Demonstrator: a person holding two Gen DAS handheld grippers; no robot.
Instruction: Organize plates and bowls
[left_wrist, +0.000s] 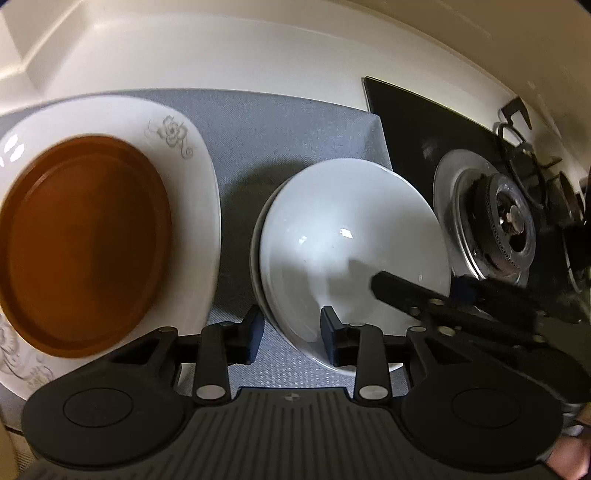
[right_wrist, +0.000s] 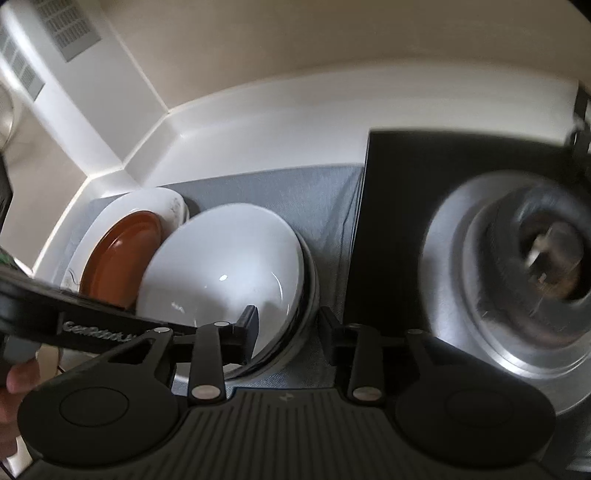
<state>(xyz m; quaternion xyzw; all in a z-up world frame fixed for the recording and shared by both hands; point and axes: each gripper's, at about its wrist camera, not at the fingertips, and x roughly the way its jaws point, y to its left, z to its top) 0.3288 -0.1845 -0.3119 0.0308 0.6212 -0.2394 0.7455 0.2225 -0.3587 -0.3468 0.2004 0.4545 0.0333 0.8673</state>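
A white bowl (left_wrist: 343, 236) (right_wrist: 229, 266) sits nested in another on a grey mat (left_wrist: 280, 133). A brown plate (left_wrist: 85, 240) (right_wrist: 122, 254) lies on a white flowered plate (left_wrist: 192, 184) (right_wrist: 147, 201) to its left. My left gripper (left_wrist: 291, 332) is open, its jaws astride the bowl's near-left rim, one finger inside and one outside. My right gripper (right_wrist: 286, 328) is open, astride the bowl's right rim. Its finger shows in the left wrist view (left_wrist: 402, 290), reaching into the bowl.
A black gas stove (left_wrist: 417, 147) (right_wrist: 406, 192) with a steel burner (left_wrist: 495, 225) (right_wrist: 517, 273) lies right of the mat. A white counter (right_wrist: 258, 129) and a wall run behind.
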